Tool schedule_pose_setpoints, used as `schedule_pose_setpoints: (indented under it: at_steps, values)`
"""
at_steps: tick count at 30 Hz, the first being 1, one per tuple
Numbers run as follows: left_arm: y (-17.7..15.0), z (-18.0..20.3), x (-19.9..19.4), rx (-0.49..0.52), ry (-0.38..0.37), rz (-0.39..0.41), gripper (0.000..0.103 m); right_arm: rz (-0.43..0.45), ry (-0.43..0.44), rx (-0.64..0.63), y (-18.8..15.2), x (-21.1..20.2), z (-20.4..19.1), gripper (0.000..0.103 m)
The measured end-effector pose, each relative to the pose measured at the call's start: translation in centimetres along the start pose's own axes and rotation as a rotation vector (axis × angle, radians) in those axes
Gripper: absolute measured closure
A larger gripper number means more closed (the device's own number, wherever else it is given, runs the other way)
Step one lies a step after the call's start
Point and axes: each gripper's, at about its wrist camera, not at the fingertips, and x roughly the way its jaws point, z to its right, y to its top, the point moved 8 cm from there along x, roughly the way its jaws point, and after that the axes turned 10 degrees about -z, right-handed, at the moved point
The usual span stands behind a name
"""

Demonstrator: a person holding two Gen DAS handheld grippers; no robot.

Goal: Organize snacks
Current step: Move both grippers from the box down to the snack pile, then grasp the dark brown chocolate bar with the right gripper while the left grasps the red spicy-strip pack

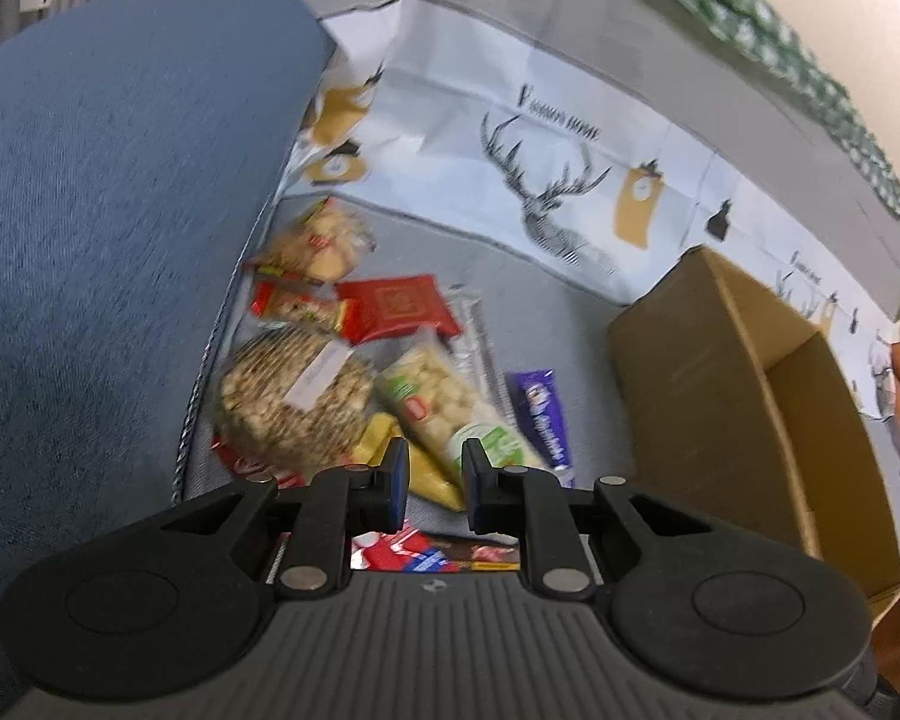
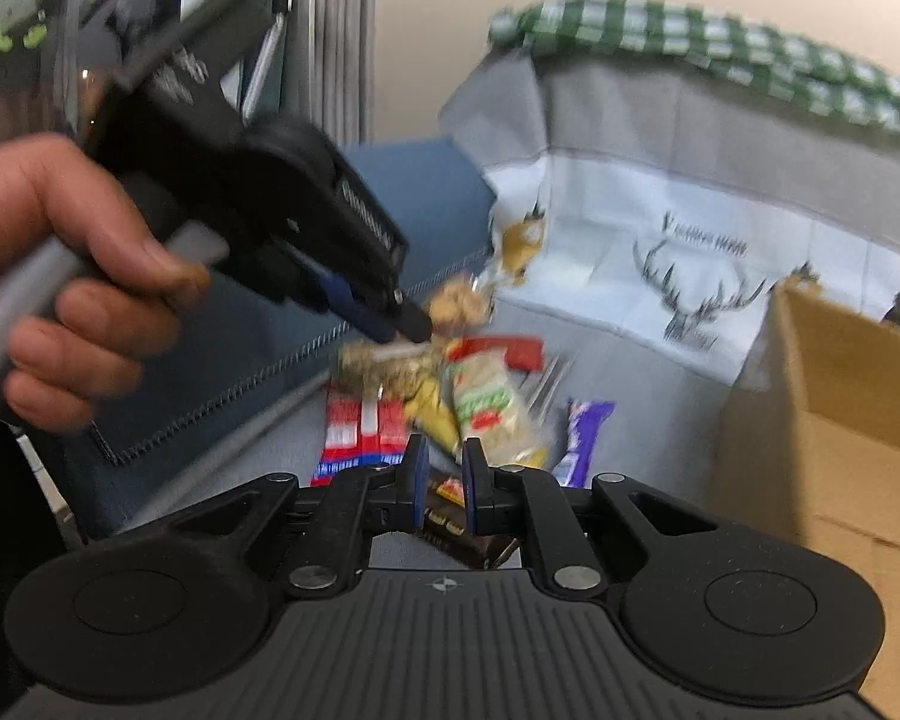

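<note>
From the left wrist camera we looked steeply down, close over the snack pile (image 1: 354,372) beside the blue cushion (image 1: 102,228). From the right wrist camera we looked on from farther back, tilted less, catching the left gripper (image 2: 417,324) itself. Both views shared the snacks, the cardboard box (image 1: 750,396) and the deer-print cloth (image 1: 570,192).

We are seeing a grey fabric surface (image 1: 528,324), with a blue cushion (image 1: 108,228) lying along its left side. A pale cloth printed with stags (image 1: 546,204) is hanging behind it, a green checked cloth (image 2: 660,36) running along the top. A plain cream wall (image 2: 450,0) is standing beyond, grey curtains (image 2: 336,30) hanging at the left.
</note>
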Motion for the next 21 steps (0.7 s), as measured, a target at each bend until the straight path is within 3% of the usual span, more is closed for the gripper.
schedule_pose_setpoints:
  at_steps: [3, 6, 8, 11, 14, 21]
  values:
    - [-0.4, -0.6, 1.2, -0.017, 0.030, -0.057, 0.083, -0.046, 0.000, -0.030, -0.1, 2.4, -0.2, 0.076]
    - [-0.8, -1.2, 2.4, -0.038, 0.061, -0.101, 0.079, -0.049, -0.011, -0.084, 0.2, 4.4, -0.6, 0.052]
    - [-0.9, -1.6, 2.9, -0.056, 0.073, -0.122, 0.060, -0.072, 0.005, -0.129, 0.2, 6.0, -0.9, 0.038]
    - [-1.1, -2.2, 3.5, -0.076, 0.108, -0.152, 0.040, -0.111, 0.033, -0.158, -0.2, 7.8, -1.0, 0.032]
    - [-1.4, -2.3, 4.2, -0.077, 0.113, -0.180, 0.032, -0.156, 0.060, -0.174, -0.7, 9.4, -1.1, 0.029]
    - [-1.8, -2.8, 5.8, -0.079, 0.142, -0.237, 0.025, -0.188, 0.092, -0.155, -1.0, 10.3, -0.8, 0.028]
